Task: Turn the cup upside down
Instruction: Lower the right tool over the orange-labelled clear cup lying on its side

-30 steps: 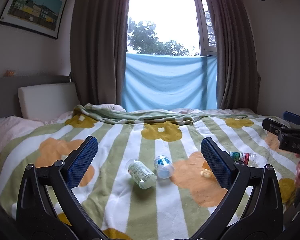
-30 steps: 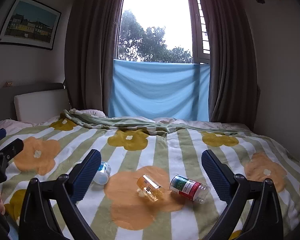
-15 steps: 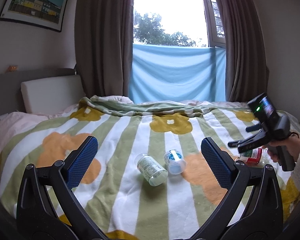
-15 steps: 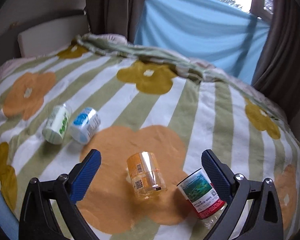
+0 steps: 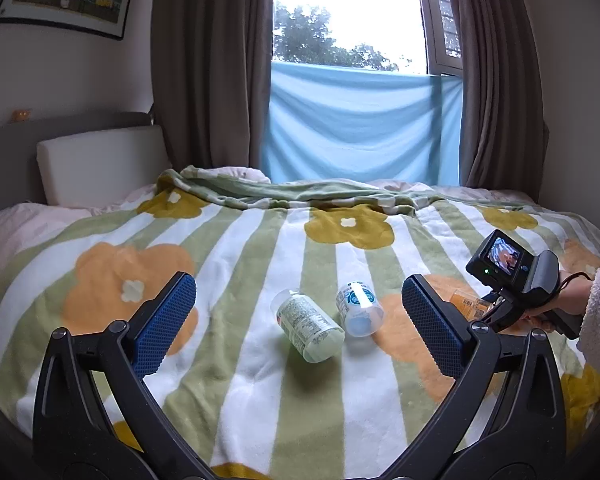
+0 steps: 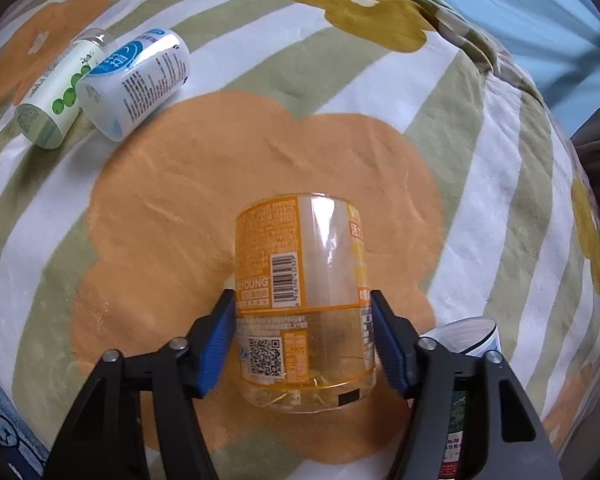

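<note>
Cup (image 6: 304, 300), orange-labelled, lies sideways on the bed (image 6: 480, 168), right gripper (image 6: 304, 340) jaws touching its sides. Left gripper (image 5: 300, 320) jaws gape, empty — squeeze gently, lift clear before rotating.

The orange cup (image 6: 304, 300) is clear, glossy plastic with a smooth printed label. The blanket (image 6: 260, 152) under it is soft, matt, fuzzy cloth. The pads (image 6: 216, 340) of the right gripper (image 6: 303, 340) look like rough blue rubber.

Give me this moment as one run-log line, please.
right gripper: closed on orange-label cup, lying on blanket | left gripper: open, idle
</note>
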Tool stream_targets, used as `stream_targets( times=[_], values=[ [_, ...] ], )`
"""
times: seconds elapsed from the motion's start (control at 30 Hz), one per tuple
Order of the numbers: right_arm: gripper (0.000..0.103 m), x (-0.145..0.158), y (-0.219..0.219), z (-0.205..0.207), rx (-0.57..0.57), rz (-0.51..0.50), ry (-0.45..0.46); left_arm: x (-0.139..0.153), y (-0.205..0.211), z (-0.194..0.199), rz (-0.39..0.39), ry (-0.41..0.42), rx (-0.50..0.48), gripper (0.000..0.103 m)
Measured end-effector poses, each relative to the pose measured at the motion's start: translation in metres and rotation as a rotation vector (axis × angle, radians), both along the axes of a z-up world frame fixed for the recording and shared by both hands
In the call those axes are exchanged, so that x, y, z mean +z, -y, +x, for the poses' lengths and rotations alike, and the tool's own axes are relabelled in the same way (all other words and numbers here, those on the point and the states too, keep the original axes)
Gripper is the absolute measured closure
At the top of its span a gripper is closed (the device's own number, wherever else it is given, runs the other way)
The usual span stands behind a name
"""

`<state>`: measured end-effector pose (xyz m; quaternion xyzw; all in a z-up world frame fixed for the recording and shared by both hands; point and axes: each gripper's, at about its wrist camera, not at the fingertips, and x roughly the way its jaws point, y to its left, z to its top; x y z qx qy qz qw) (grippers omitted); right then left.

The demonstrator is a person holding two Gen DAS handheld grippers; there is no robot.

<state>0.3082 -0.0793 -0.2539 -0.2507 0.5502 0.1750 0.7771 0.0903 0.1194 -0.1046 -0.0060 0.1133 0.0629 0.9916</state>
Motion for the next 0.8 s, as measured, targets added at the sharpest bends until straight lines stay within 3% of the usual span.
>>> stream_targets(
  times=[0.37, 0.6, 0.8],
  values=[
    [0.047, 0.025, -0.012, -0.019, 0.039, 0.051, 0.028, 0.004, -0.007, -0.015, -0.002, 0.018, 0.013, 0.0],
    [0.047, 0.048, -0.039, -0.085, 0.209, 0.128, 0.01, 0.005, -0.009, -0.028, 0.003, 0.024, 0.01, 0.0],
    [0.047, 0.027, -0.056, -0.134, 0.335, 0.097, -0.018, 0.004, -0.011, -0.037, -0.005, 0.023, 0.0, 0.0]
  ],
)
